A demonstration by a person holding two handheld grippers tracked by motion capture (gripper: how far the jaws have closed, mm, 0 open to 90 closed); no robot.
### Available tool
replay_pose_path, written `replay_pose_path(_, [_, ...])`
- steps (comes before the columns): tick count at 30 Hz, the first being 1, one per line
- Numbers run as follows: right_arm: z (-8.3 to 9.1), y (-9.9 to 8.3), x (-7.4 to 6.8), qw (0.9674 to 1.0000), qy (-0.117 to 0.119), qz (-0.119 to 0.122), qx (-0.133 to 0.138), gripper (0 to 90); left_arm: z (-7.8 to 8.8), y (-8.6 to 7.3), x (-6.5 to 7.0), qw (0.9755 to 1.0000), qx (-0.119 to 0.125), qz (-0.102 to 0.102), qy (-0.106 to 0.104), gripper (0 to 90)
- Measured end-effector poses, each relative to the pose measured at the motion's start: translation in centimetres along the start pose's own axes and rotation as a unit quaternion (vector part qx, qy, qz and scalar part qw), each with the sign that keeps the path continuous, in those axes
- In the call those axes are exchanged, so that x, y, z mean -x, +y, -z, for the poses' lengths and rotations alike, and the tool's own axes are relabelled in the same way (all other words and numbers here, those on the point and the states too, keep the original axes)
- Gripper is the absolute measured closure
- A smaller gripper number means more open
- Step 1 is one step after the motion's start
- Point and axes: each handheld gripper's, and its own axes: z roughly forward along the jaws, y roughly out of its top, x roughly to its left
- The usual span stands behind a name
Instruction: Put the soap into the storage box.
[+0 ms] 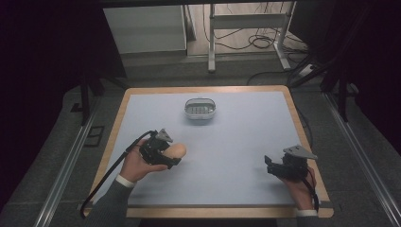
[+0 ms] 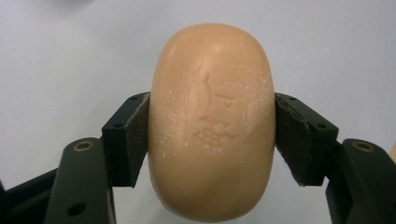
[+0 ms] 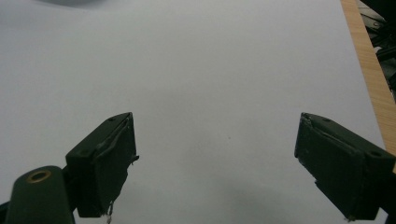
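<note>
Left gripper (image 1: 174,157) grips the peach soap bar (image 2: 212,121) by its flanks, near the mat's left side. Right gripper (image 3: 215,161) idles, jaws apart, empty. Step judged: carrying. Next: align over the soap dish (image 1: 200,109), then release gently.

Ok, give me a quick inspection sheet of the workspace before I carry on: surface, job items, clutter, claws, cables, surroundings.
Surface: pale mat on a wood-edged table, bare around the items.
Job's things: tan soap bar in the left claw; white soap dish at the far centre, nothing in it that I can make out.
Clutter: nothing seen.
Claws: left claw shut on the soap bar; right claw open, nothing between its pads.
Cables: black cable trails off the left claw over the table edge.
Surroundings: metal frame legs and loose floor cables beyond the table.
</note>
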Motion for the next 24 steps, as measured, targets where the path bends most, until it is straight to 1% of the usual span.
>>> replay_pose_path(6, [-0.1,-0.1,0.0,1.0000,-0.002,-0.001,0.000,12.5,0.2,0.8,-0.5,1.0000,0.002,0.000,0.005,32.4])
replay_pose_path(10, [-0.1,-0.1,0.1,1.0000,-0.003,-0.001,-0.001,12.5,0.3,1.3,-0.5,0.9999,0.005,-0.005,0.010,32.4])
replay_pose_path(15, [-0.1,-0.1,0.1,1.0000,-0.004,0.000,-0.002,12.5,0.3,1.8,-0.6,0.9999,0.006,-0.010,0.010,32.5])
replay_pose_path(18, [-0.1,-0.1,0.1,1.0000,-0.004,0.001,-0.002,12.5,0.3,1.9,-0.7,0.9999,0.009,-0.007,0.006,32.5])
replay_pose_path(20, [-0.1,-0.1,0.1,1.0000,-0.005,0.000,-0.002,12.5,0.2,2.1,-0.8,0.9999,0.006,-0.009,0.011,32.4])
replay_pose_path(24, [-0.2,-0.2,0.2,1.0000,-0.004,0.000,-0.005,12.5,0.4,2.4,-0.9,0.9998,0.011,-0.008,0.012,32.5])
